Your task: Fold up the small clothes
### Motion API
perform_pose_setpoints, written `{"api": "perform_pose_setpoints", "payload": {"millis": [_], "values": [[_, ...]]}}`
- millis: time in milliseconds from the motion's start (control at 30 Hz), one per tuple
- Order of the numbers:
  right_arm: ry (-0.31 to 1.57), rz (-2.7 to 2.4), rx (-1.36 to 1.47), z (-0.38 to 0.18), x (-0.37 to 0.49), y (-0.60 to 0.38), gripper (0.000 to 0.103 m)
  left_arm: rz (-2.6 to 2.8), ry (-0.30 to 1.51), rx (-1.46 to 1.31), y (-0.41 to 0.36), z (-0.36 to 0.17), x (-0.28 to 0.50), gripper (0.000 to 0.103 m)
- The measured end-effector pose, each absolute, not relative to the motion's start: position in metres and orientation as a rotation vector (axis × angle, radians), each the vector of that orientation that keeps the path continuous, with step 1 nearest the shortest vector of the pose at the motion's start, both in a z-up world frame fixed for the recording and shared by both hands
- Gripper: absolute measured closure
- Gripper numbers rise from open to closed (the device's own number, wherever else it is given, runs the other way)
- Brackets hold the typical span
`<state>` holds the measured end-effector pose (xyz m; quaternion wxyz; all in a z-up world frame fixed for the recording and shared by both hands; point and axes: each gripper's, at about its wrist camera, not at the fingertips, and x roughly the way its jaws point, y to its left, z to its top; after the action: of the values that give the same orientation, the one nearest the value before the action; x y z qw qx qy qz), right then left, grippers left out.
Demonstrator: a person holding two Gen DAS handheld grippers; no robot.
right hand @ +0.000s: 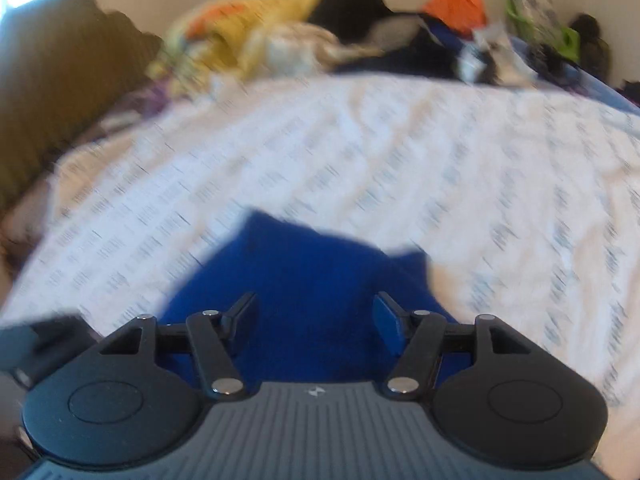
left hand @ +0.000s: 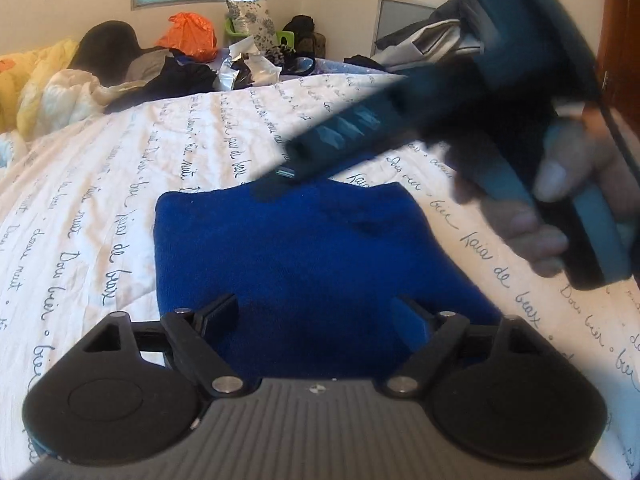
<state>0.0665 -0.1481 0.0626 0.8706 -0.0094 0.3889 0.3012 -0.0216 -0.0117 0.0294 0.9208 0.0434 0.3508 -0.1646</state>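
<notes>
Both grippers, left gripper (left hand: 316, 312) and right gripper (right hand: 316, 316), fingers spread and empty over soft, light blue cloth (left hand: 288, 248) on bed (left hand: 120, 184); pinch edge corners.

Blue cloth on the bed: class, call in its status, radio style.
Left gripper open, right gripper open, both empty. Blue cloth folded flat on printed bedspread. Nothing in the way.

Wide stretches of the white bedspread (left hand: 100, 208) are lying bare to the left of and beyond the blue cloth (left hand: 296, 248), giving my left tongs (left hand: 316, 312) free passage there. On the right, my right tongs (left hand: 400, 128) and the hand (left hand: 560, 208) holding them are crossing above the cloth's far edge, blocking that side. A clutter of clothes and bags (left hand: 188, 60) is lining the far end of the bed.
</notes>
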Motion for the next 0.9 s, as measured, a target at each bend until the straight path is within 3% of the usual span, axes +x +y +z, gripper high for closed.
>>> {"api": "perform_pose_setpoints", "payload": {"millis": [200, 233, 400, 567, 667, 733, 900], "values": [[1.031, 0.806, -0.112, 0.023, 0.122, -0.056, 0.039, -0.349, 0.706, 0.187, -0.021, 0.006, -0.017, 0.015], [0.976, 0.828, -0.154, 0.021, 0.122, -0.051, 0.036, -0.351, 0.699, 0.176, -0.018, 0.005, -0.018, 0.015], [1.006, 0.802, -0.164, 0.028, 0.13, -0.051, 0.04, -0.351, 0.7, 0.139, -0.013, 0.011, -0.023, 0.019], [0.863, 0.707, -0.124, 0.062, 0.077, -0.112, 0.033, -0.406, 0.687, 0.079, 0.012, 0.024, -0.046, 0.017], [0.975, 0.62, -0.11, 0.034, 0.069, -0.146, 0.033, -0.407, 0.705, 0.124, 0.006, 0.011, -0.042, 0.017], [0.882, 0.658, -0.091, 0.016, 0.058, -0.165, 0.033, -0.414, 0.686, 0.194, -0.006, 0.002, -0.04, 0.004], [0.861, 0.56, -0.079, 0.041, 0.042, -0.167, 0.033, -0.391, 0.673, 0.176, 0.0, 0.019, -0.058, 0.012]]}}
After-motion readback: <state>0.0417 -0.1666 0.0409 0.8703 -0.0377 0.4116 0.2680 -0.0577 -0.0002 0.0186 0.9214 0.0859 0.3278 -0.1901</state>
